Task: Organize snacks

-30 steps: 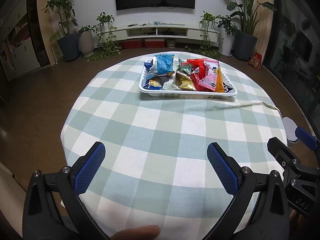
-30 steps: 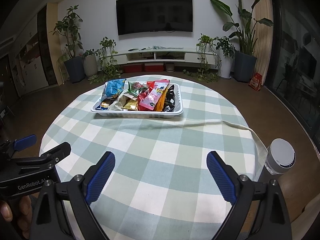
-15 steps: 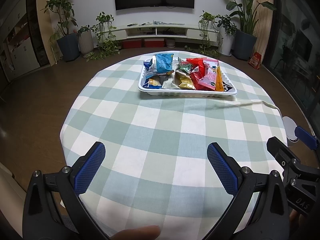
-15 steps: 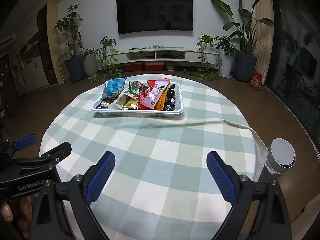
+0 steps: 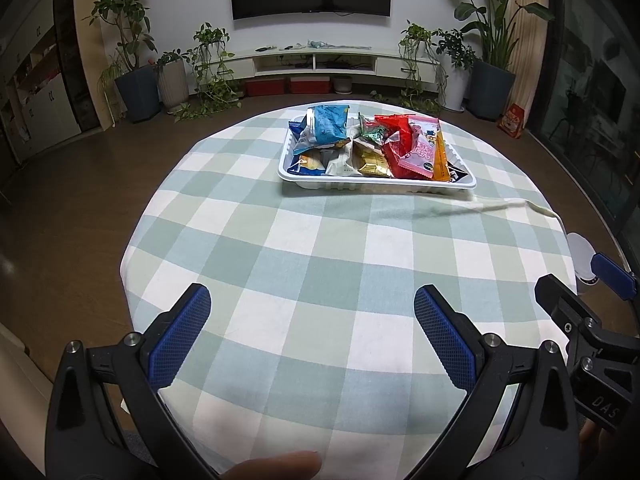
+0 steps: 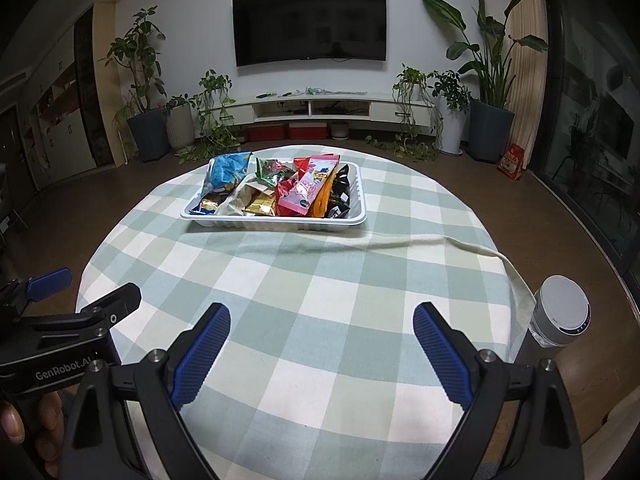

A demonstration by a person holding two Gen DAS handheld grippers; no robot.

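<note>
A white tray (image 5: 376,185) stands at the far side of the round checked table and holds several snack packets, among them a blue bag (image 5: 326,124), a red and pink packet (image 5: 418,148) and a gold one (image 5: 372,164). The tray (image 6: 276,222) also shows in the right wrist view. My left gripper (image 5: 312,316) is open and empty over the near part of the table. My right gripper (image 6: 322,332) is open and empty beside it, also near the front edge.
The tablecloth has a raised fold (image 6: 420,242) just in front of the tray, running to the right edge. A grey cylindrical device (image 6: 562,312) stands beyond the table's right edge. Potted plants (image 6: 148,120) and a TV cabinet (image 6: 320,106) line the far wall.
Both grippers have stayed open and nearly still; the views have shifted only very slightly.
</note>
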